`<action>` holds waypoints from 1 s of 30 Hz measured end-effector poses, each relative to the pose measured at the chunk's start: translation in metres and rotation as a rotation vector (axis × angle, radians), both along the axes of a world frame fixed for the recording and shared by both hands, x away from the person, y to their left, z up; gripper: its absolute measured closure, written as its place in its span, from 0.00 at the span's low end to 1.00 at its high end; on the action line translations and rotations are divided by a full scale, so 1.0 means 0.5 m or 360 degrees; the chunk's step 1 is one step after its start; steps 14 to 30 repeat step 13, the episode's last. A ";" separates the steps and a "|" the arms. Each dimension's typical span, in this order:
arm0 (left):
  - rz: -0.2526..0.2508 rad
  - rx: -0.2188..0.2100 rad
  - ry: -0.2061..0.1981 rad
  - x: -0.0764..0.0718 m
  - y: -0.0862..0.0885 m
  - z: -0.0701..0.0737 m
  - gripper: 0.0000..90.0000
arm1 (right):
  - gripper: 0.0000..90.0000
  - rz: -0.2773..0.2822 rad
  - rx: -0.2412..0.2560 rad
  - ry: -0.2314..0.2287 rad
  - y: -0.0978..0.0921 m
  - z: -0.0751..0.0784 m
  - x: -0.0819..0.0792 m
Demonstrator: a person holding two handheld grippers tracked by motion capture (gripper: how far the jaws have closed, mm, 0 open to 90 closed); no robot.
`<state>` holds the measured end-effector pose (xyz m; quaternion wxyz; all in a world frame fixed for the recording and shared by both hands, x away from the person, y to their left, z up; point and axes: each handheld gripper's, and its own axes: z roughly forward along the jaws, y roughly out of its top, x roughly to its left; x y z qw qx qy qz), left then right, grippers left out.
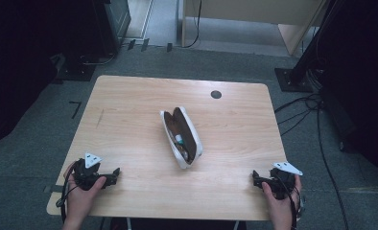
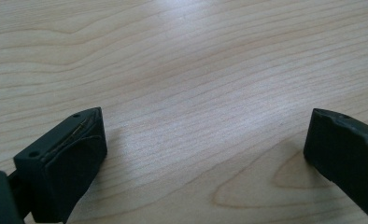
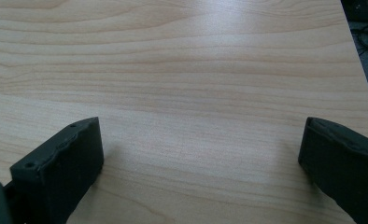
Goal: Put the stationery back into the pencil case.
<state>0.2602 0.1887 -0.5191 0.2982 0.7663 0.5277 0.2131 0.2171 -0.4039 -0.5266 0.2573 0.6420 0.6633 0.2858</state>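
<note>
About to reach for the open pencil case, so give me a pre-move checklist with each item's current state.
1. Left gripper jaws open, nothing between them: ok.
2. Right gripper jaws open, nothing between them: ok.
3. Pencil case lies open at mid-table, apart from both grippers: ok.
4. Bare table between each gripper and the case: ok.
5. Contents sit inside the case, none spilled: ok.
6. What exactly the contents are: cannot tell.

Light wooden table (image 1: 129,110) on grey carpet floor (image 1: 24,158), black cables (image 1: 316,120) alongside.
</note>
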 end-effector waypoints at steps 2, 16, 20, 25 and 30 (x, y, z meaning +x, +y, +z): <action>0.0000 0.0000 0.0000 0.000 0.000 0.000 0.00 | 0.00 0.0000 0.0000 0.0000 0.000 0.000 0.000; 0.0021 0.0001 0.0000 0.001 -0.002 0.000 0.00 | 0.00 -0.0047 0.0001 0.0001 0.004 0.000 -0.003; 0.0021 0.0001 0.0000 0.001 -0.002 0.000 0.00 | 0.00 -0.0047 0.0001 0.0001 0.004 0.000 -0.003; 0.0021 0.0001 0.0000 0.001 -0.002 0.000 0.00 | 0.00 -0.0047 0.0001 0.0001 0.004 0.000 -0.003; 0.0021 0.0001 0.0000 0.001 -0.002 0.000 0.00 | 0.00 -0.0047 0.0001 0.0001 0.004 0.000 -0.003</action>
